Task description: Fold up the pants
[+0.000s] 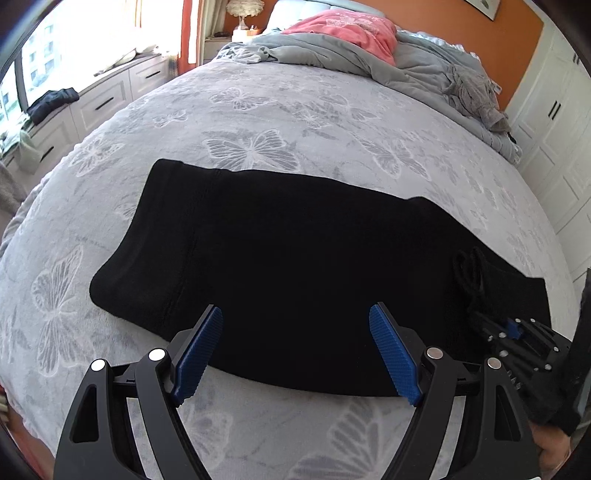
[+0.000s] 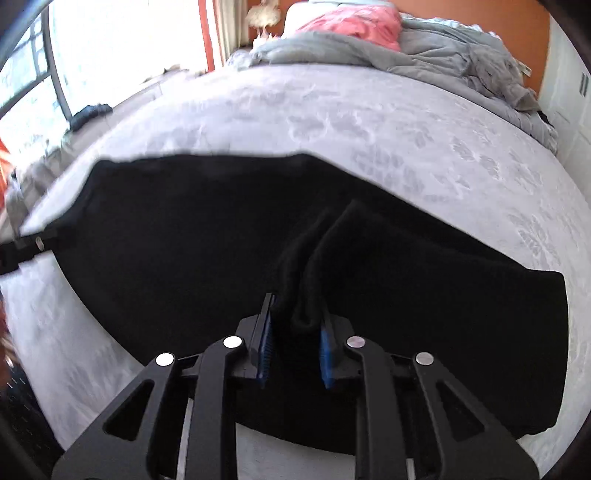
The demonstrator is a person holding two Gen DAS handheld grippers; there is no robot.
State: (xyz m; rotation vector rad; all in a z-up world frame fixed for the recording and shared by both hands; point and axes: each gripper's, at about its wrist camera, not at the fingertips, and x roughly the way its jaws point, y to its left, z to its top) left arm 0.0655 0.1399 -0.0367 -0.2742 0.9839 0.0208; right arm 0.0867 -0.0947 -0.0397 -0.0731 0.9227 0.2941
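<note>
Black pants [image 1: 280,258] lie flat across the grey butterfly-print bedspread [image 1: 258,122], folded into a long band. My left gripper [image 1: 295,347] is open and empty, its blue pads wide apart just above the pants' near edge. My right gripper [image 2: 295,328] is shut on a bunched fold of the black pants [image 2: 406,295] and lifts it a little; it also shows in the left wrist view [image 1: 513,332] at the pants' right end. Part of the left gripper shows at the left edge of the right wrist view [image 2: 22,247].
A crumpled grey duvet [image 1: 424,62] and a pink garment [image 1: 351,29] lie at the head of the bed. White drawers [image 1: 110,96] under the window stand to the left, white wardrobe doors [image 1: 554,122] to the right. A lamp [image 1: 243,11] stands by the orange wall.
</note>
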